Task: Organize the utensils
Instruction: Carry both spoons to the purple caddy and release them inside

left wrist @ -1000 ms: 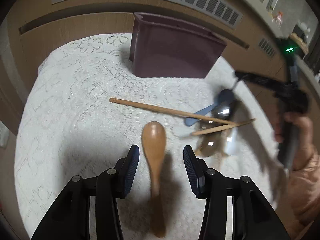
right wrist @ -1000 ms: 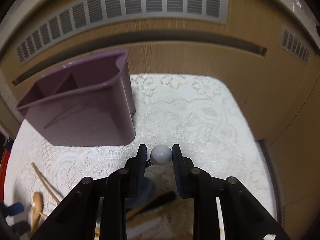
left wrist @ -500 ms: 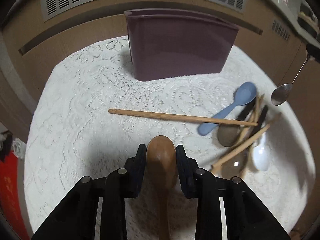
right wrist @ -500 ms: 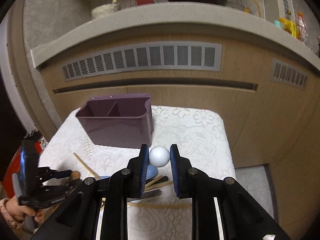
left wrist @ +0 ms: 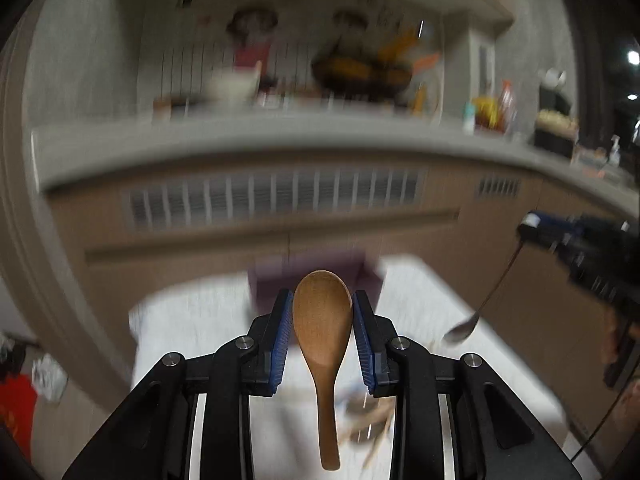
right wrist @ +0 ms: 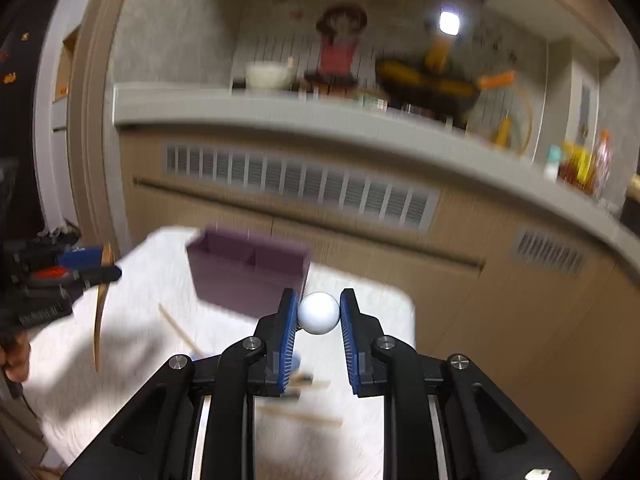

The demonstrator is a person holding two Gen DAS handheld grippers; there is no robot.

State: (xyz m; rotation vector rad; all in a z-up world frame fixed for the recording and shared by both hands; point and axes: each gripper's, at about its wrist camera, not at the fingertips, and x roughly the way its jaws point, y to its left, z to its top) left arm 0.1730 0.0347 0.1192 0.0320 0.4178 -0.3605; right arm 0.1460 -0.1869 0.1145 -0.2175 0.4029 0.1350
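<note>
Item 1: my left claw (left wrist: 322,330), lower centre of the left wrist view, clamps the wooden spoon (left wrist: 323,340) by its bowl, handle hanging down; the same spoon shows edge-on at the left edge of the right wrist view.

Item 2: my right claw (right wrist: 319,322), lower centre of its own view, grips the white ball end (right wrist: 319,313) of a metal spoon; in the left wrist view that spoon (left wrist: 482,308) dangles at right, bowl lowest, under the claw.

Item 3: purple 2-compartment holder (right wrist: 247,276), centre left in the right wrist view, stands on the white lace-covered bench (right wrist: 132,344).

Item 4: loose utensils lie blurred on the cloth below my claws: wooden chopsticks (right wrist: 178,330) and other pieces I cannot identify.

Item 5: cabinet front with vent grille (right wrist: 296,184) across the middle background.
</note>
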